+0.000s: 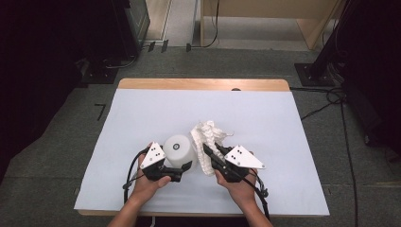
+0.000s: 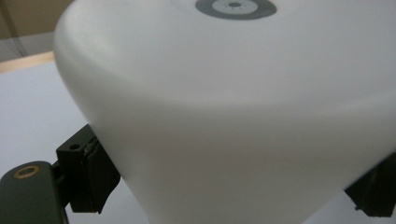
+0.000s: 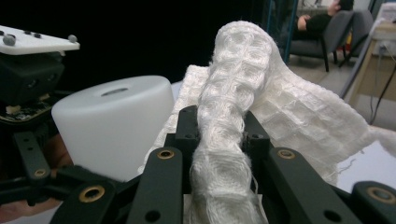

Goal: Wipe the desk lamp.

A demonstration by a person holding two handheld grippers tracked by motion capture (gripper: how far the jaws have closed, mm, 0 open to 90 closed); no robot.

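**Smooth cup, limp cloth**

Pale blue sheeting covers the tabletop [image 1: 142,113], with dark stands and cables on the floor behind. Left gripper [image 1: 187,166] has its jaws spread wide around the lower wall of an upturned, translucent white plastic cup [image 1: 179,150]; the pads lie against its sides, so it looks gripped. That cup seems light, stiff and slick, best squeezed low and gently. Just to its right, the right gripper [image 1: 210,152] is pinched tight on a bunched white waffle-weave cloth [image 1: 206,137] that rises beyond its jaws: soft, floppy, clingy, safest held by a thick fold.
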